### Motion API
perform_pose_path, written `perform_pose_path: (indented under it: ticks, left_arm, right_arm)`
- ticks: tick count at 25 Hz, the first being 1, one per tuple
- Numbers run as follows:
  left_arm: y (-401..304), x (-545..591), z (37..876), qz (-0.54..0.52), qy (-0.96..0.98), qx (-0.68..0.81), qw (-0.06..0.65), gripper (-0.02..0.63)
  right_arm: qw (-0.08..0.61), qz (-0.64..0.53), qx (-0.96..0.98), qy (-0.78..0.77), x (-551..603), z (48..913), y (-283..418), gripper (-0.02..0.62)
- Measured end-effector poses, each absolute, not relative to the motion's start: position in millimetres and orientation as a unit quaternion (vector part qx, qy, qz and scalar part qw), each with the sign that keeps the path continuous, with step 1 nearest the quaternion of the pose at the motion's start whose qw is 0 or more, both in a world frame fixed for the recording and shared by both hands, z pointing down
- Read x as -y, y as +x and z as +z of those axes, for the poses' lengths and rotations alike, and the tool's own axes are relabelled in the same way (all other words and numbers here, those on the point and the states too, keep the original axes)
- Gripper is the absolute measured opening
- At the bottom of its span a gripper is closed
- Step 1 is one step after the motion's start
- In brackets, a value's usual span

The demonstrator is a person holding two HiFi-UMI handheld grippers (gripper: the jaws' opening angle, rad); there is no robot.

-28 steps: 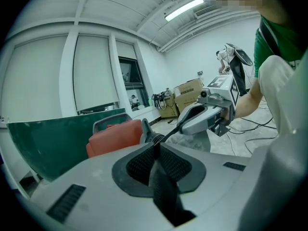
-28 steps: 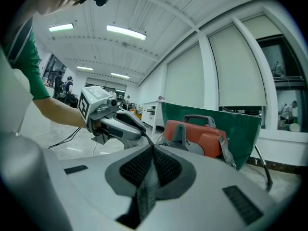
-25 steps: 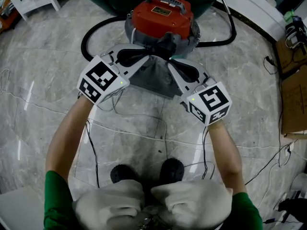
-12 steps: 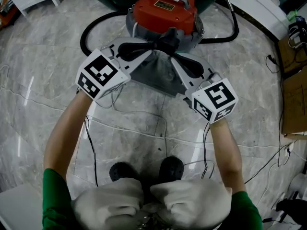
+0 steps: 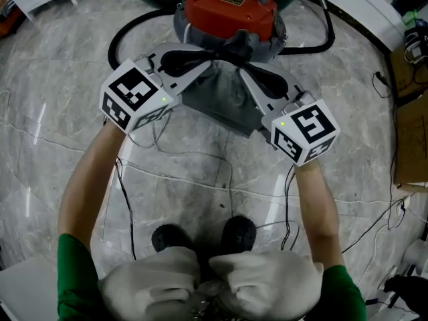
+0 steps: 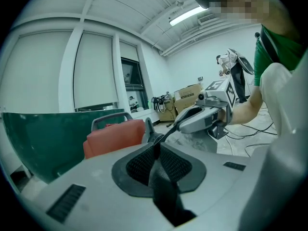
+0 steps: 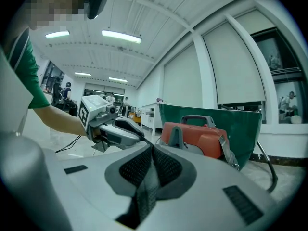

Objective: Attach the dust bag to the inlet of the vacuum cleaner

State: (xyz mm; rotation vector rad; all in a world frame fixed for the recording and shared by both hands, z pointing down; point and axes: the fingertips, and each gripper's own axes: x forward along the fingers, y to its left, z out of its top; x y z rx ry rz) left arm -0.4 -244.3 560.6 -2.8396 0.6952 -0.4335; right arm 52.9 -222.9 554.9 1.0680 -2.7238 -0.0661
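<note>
Bag (image 5: 224,102) hung grey, limp, just before vacuum (image 5: 231,9) inlet. Seemed light, floppy; grip likely best at top edge. Left gripper (image 5: 204,64) and right gripper (image 5: 242,72) each pinched bag's upper edge. Hose (image 5: 112,45) looped behind.

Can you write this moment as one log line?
left gripper: jaws shut on grey fabric dust bag | right gripper: same | bag top at red vacuum cleaner
</note>
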Motion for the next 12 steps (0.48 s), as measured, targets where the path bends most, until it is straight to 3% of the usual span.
perform_pose_path:
  ticks: [12]
  left_arm:
    - [9, 261, 560, -0.147, -0.956, -0.232, 0.101, 0.043]
  right_arm:
    - [0.084, -0.001, 0.923, 0.377, 239, 558, 64, 0.026]
